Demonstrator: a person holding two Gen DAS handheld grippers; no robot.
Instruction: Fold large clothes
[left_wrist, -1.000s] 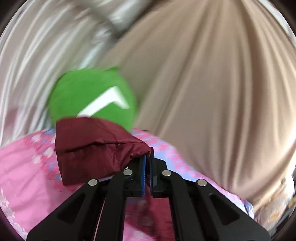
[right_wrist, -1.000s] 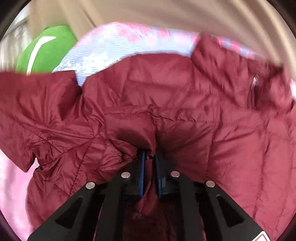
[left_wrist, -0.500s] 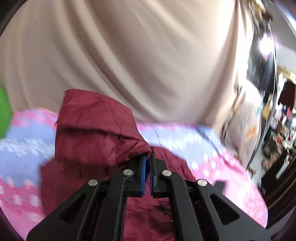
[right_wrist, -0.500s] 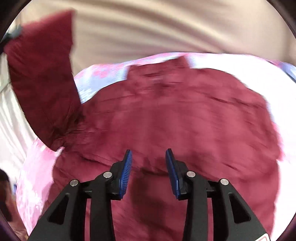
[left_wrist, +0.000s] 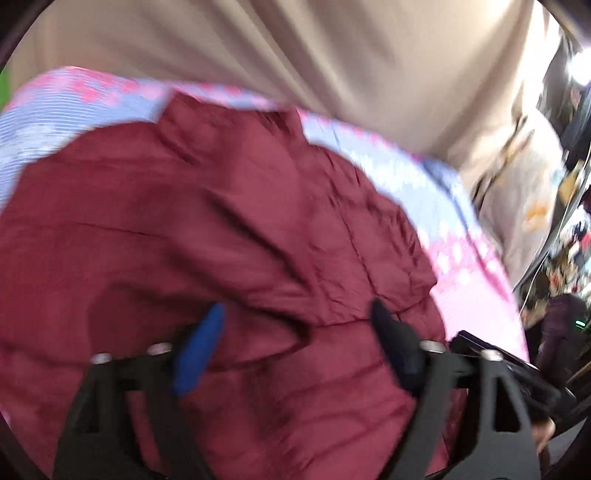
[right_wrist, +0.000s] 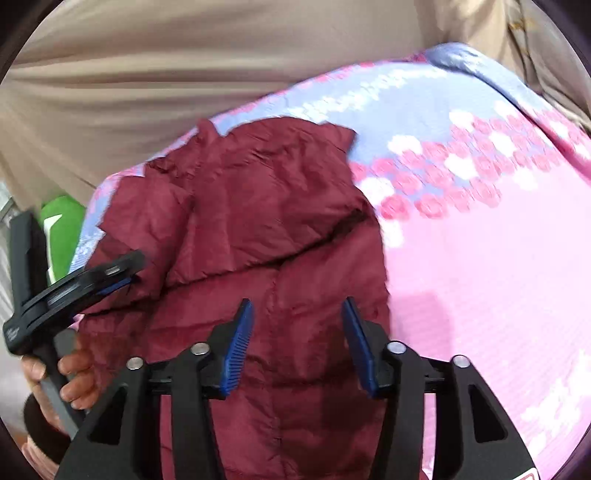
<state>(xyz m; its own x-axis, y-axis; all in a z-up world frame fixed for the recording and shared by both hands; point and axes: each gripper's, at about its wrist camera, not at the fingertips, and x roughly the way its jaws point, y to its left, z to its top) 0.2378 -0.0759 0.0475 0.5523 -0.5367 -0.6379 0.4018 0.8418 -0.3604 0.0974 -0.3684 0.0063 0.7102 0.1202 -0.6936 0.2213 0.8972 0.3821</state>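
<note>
Ahead of the fingers of both tools lies the maroon padded jacket (right_wrist: 258, 229), spread on the pink and lilac flowered bedspread (right_wrist: 480, 266), with a beige curtain (right_wrist: 184, 59) hanging beyond it. The left gripper (left_wrist: 299, 336) has just been opening: its jaws stand wide apart with nothing pinched between them, the jacket only lying under and past the tips. The right gripper (right_wrist: 297, 339) has likewise been opening, its blue pads parted over the lower panel of the jacket and pressing on no cloth. In the right wrist view the left tool shows off to the left of those fingers, held by the person's hand (right_wrist: 62, 373), its tip near the jacket's left edge.

By my reading one fold is laid: a flap lies doubled across the upper body of the jacket, its lower edge showing as a dark crease just beyond the right fingertips. The garment now looks narrower, its right edge straight against the bedspread. What remains, I judge, is at least one more fold, probably bringing hem toward collar, plus smoothing the puffed layers. Blur keeps me from telling whether both sleeves are tucked in.
</note>
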